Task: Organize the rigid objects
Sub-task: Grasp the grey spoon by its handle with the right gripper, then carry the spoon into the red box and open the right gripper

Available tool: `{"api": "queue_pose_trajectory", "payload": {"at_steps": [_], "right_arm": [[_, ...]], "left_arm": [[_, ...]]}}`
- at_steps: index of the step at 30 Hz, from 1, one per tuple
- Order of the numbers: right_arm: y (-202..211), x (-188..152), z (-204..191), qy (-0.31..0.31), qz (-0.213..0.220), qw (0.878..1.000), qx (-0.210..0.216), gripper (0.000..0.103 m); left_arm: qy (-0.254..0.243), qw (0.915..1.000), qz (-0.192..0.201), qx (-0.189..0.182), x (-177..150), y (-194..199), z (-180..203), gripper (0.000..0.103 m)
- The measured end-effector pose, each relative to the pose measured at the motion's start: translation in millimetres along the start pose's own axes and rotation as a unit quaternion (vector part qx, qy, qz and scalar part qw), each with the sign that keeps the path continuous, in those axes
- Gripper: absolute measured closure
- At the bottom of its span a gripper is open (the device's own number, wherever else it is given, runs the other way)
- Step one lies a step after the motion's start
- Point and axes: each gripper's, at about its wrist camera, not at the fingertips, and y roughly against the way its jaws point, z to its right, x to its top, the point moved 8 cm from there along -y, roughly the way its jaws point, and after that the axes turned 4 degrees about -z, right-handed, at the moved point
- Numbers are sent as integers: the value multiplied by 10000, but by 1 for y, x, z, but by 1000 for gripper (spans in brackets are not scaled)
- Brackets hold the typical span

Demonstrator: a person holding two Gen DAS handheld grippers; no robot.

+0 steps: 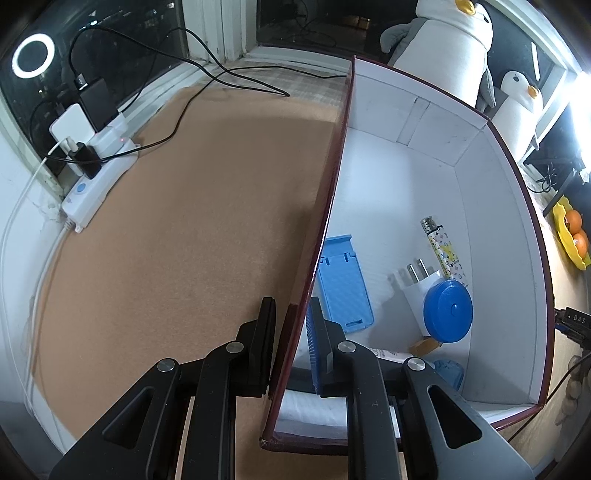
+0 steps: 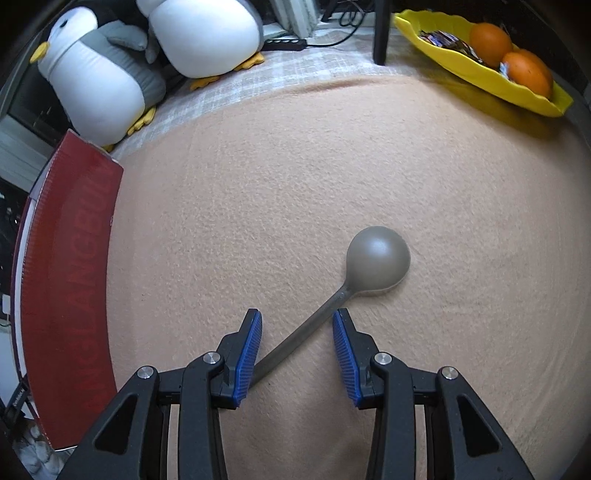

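My left gripper (image 1: 293, 317) is shut on the left wall of a dark red box (image 1: 332, 192) with a white inside. In the box lie a blue phone stand (image 1: 343, 284), a patterned lighter (image 1: 445, 251), a white plug adapter (image 1: 419, 284) and a round blue tape measure (image 1: 447, 311). In the right wrist view a grey spoon (image 2: 376, 260) lies bowl-down on the tan cloth. My right gripper (image 2: 297, 325) is open, its jaws on either side of the spoon's handle (image 2: 306, 332), just above it. The box's red outer wall (image 2: 70, 280) stands at the left.
A white power strip (image 1: 98, 173) with chargers and cables sits at the far left by the window. Two plush penguins (image 2: 122, 62) sit behind the box. A yellow dish (image 2: 476, 70) with oranges and sweets stands at the back right, beside a black post (image 2: 380, 33).
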Motion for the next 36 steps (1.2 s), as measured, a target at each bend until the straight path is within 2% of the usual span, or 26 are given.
{"api": "queue_pose_trajectory", "payload": {"at_steps": [7,15,28,36], "right_arm": [[-8,4,-27,703,31,9966,-426,74],[-13,1,-50,1107,17,9931,-399,96],[-3,-11,-55,881,149,9960,-55,96],[27,-12,-67,941,447,9945,111,96]], "left_arm": [[3,10000,0,-12,0,-1,0,89],[30,10000,8,-40,-1,-2,0,89],[40,9999,68,-74,-2,2,-1,88],[42,9998,141,-102,-2,7,-4,88]]}}
